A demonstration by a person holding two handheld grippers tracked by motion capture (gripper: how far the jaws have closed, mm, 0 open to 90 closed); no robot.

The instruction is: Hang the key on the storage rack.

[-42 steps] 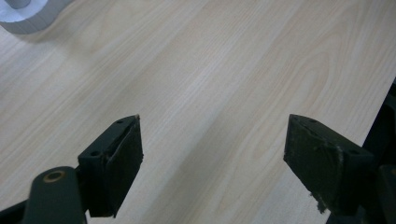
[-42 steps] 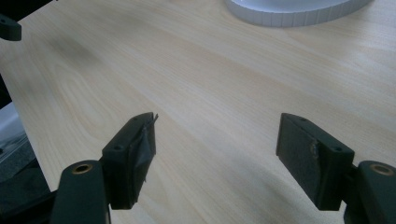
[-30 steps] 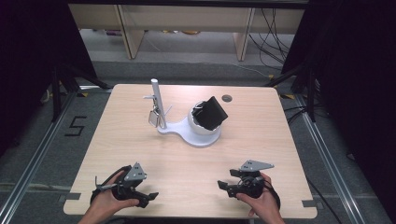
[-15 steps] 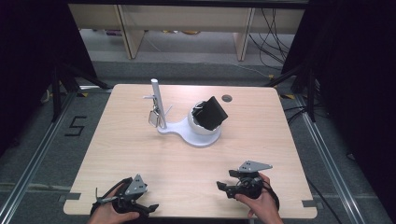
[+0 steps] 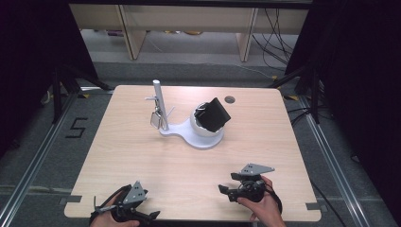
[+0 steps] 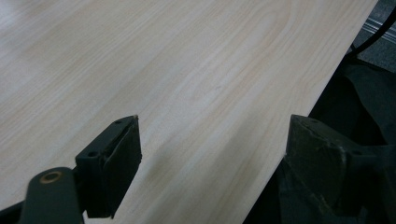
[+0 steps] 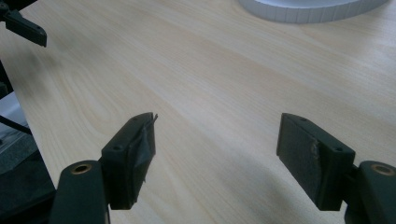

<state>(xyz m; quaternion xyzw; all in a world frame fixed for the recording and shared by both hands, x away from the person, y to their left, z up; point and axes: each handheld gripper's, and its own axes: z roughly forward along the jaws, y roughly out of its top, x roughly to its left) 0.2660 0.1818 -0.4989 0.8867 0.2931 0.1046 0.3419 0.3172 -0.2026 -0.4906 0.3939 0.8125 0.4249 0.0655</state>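
1. High view: a white stand (image 5: 191, 133) sits mid-surface, with an upright post (image 5: 159, 103) at its left end and a round cup at its right that carries a black block (image 5: 215, 115), tilted. A small padlock (image 5: 155, 118) hangs against the post. The left gripper (image 5: 150, 217) lies at the near edge of the surface (image 5: 265, 123), its fingers pointing right. The right gripper (image 5: 226, 190) rests a little farther in, its fingers pointing left. Both are well apart from the stand, which lies forward of them. The right one looks nearer, almost straight below the block.

2. Left gripper view: the fingers (image 6: 116, 163) stand wide apart with nothing between them. They straddle the near edge of the surface: one is over wood, the other over the dark drop beyond.

3. Right gripper view: the fingers (image 7: 133, 156) are spread wide and empty over bare wood. The stand's rim (image 7: 308, 10) shows at the top right, so the hand must swing that way and reach forward. My guess is the right hand goes first.
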